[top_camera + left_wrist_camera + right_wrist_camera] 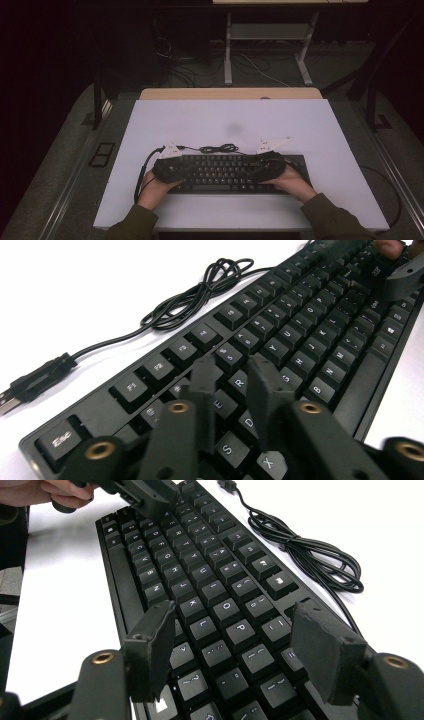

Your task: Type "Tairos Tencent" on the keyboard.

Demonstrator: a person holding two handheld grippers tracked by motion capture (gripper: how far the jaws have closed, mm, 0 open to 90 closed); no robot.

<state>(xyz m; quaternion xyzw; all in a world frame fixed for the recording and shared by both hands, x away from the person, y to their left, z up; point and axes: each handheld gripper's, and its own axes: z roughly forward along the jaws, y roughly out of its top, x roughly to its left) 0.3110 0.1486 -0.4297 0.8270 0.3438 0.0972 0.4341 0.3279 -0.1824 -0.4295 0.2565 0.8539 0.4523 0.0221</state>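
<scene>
A: Item one, the keyboard (225, 172)?

B: Black, full-size, lay flat on the white table (230, 125) near the person's edge, long side across. Its cable (218, 148) sat in a loose coil on the table just behind the key rows; the plug (35, 385) rested on the table off the Esc corner.

A: Item two, the left gripper (235, 372)?

B: Hovered low over the left end of the keyboard, jaws narrow with a small gap between them, nothing held. The tips stood above the number and R-row keys; whether they touched a key could not be told.

A: Item three, the right gripper (240, 630)?

B: Over the right end of the keyboard, jaws wide apart, nothing between the pads but keys below, around the O, P and L caps. No grip.

A: Hands?

B: The left hand (152, 192) and right hand (295, 182) each held a gripper from the near side, sleeves dark green.
</scene>
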